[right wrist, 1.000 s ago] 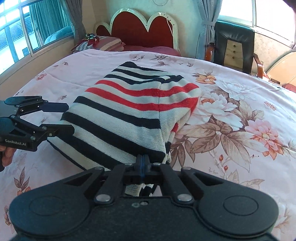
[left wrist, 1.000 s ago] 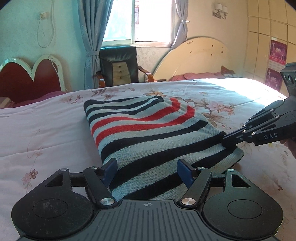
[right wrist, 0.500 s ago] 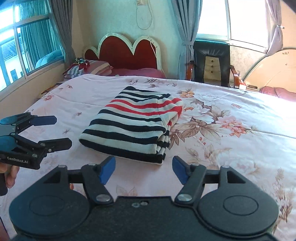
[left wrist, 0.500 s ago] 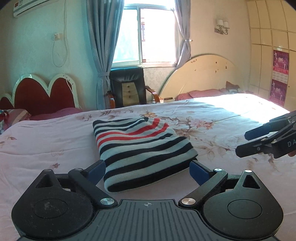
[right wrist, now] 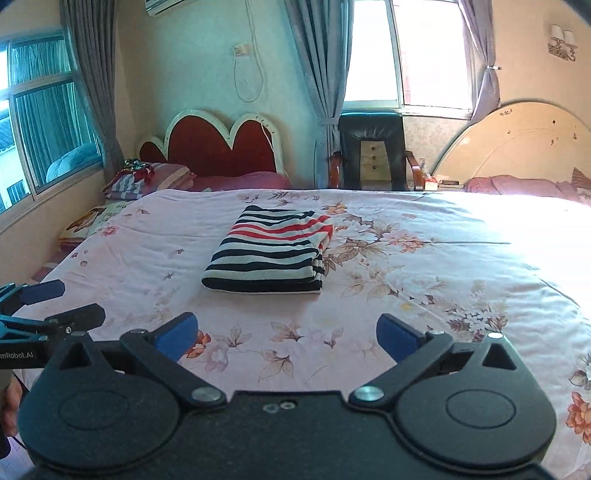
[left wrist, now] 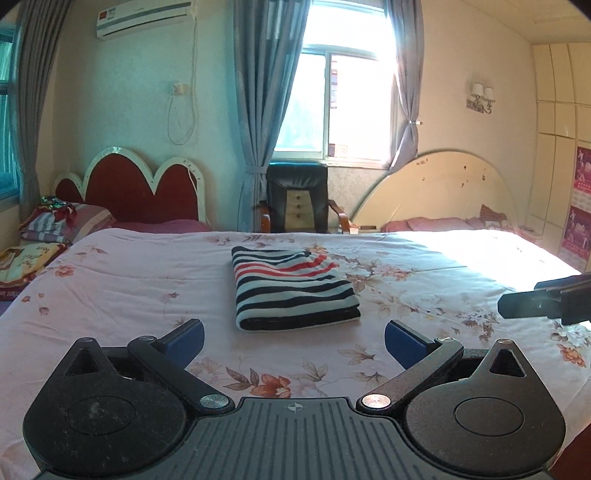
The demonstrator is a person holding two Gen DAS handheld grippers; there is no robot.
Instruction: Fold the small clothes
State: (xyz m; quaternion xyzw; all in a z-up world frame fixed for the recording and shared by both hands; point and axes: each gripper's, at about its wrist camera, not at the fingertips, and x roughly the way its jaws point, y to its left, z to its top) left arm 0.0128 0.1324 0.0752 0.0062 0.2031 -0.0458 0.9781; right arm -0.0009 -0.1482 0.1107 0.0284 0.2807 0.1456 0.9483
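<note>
Both claws withdrew from folded sweater point(left wrist: 293, 288); right claw point(left wrist: 532, 299) cropped.

Bed with pink floral quilt point(left wrist: 129, 280) fills near scene. Far left: red scalloped headboard point(left wrist: 142, 190), striped pillows point(left wrist: 62, 221). Far centre: black armchair point(left wrist: 297, 197) under window point(left wrist: 340, 99), grey curtains point(left wrist: 258, 110). Far right: cream arched headboard point(left wrist: 443, 188). AC unit point(left wrist: 144, 18) high left.

Sweater: a folded striped sweater point(right wrist: 269, 254) lies flat on the floral bedspread point(right wrist: 424, 266), black, white and red bands showing.
Right gripper: the right gripper point(right wrist: 286, 332) is well short of the sweater, blue pads spread wide, nothing between them.
Left gripper: the left gripper point(right wrist: 51, 306) is left of the sweater, apart from it, fingers parted.
Chair: a black chair point(right wrist: 373, 151) stands beyond the sweater, under the window point(right wrist: 406, 51).
</note>
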